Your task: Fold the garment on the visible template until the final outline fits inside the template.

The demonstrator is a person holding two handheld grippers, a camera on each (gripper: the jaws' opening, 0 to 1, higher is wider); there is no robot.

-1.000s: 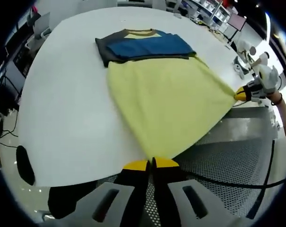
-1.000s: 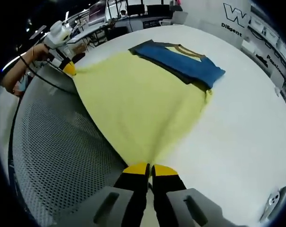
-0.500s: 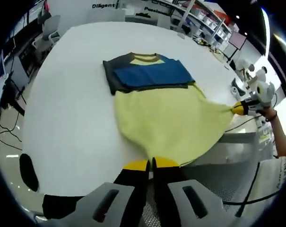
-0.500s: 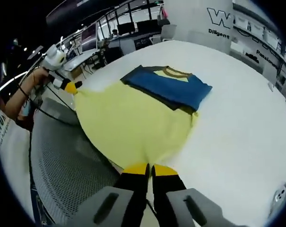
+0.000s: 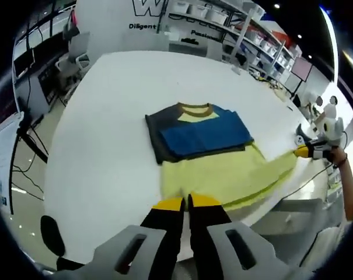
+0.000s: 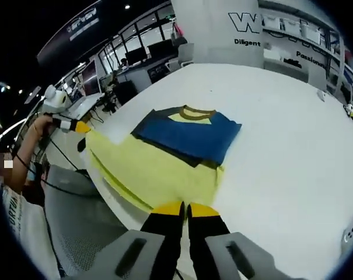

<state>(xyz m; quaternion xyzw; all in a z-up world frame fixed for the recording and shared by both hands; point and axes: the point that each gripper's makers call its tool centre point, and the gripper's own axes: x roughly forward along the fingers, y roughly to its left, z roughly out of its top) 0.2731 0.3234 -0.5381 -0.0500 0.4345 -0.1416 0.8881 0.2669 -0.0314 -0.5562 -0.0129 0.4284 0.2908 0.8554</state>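
A T-shirt lies on the white table (image 5: 106, 146), collar away from me. Its blue and dark sleeves (image 5: 202, 134) are folded across the chest, and the yellow body (image 5: 223, 174) runs toward the near table edge. My left gripper (image 5: 187, 202) is shut on one corner of the yellow hem. In the same view my right gripper (image 5: 302, 152), held by a hand, pinches the other corner at the right. The right gripper view shows the shirt (image 6: 156, 175) too, with the right gripper (image 6: 186, 207) shut on the hem and the left gripper (image 6: 81, 126) at the far left. The hem is stretched between them.
A perforated grey metal surface (image 6: 65, 233) lies beyond the near table edge, with black cables across it. A person's arm (image 6: 24, 157) shows at the left. A white pillar (image 6: 223, 29) with lettering, shelves and desks stand behind the table.
Both grippers have risen and carried the yellow hem in from over the metal surface toward the collar. The yellow part now looks shorter and its edge doubles over near the table edge.
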